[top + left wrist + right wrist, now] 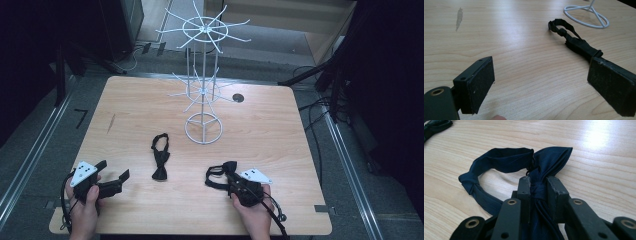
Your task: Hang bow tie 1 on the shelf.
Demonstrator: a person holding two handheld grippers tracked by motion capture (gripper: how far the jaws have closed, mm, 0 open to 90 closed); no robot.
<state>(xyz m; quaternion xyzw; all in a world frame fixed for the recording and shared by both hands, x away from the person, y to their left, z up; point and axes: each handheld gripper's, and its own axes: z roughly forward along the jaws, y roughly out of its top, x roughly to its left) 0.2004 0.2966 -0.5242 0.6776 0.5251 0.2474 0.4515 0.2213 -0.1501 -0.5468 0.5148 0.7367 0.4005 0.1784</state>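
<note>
On a pale wooden table [260, 115], the right gripper [239, 187], at five o'clock, has its jaws clamped on the knot of a dark navy fabric bow tie [549, 157], whose strap loops toward ten o'clock. The left gripper [111, 176], at seven o'clock, gapes wide, holding nothing. A second black bow tie [160, 156] lies mid-table, below a white wire display stand [203, 75].

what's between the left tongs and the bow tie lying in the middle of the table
Nothing visible. The left tongs stand open over bare table, and the loose bow tie lies just ahead by the right-hand pad. The right tongs are shut on the other bow tie.
</note>
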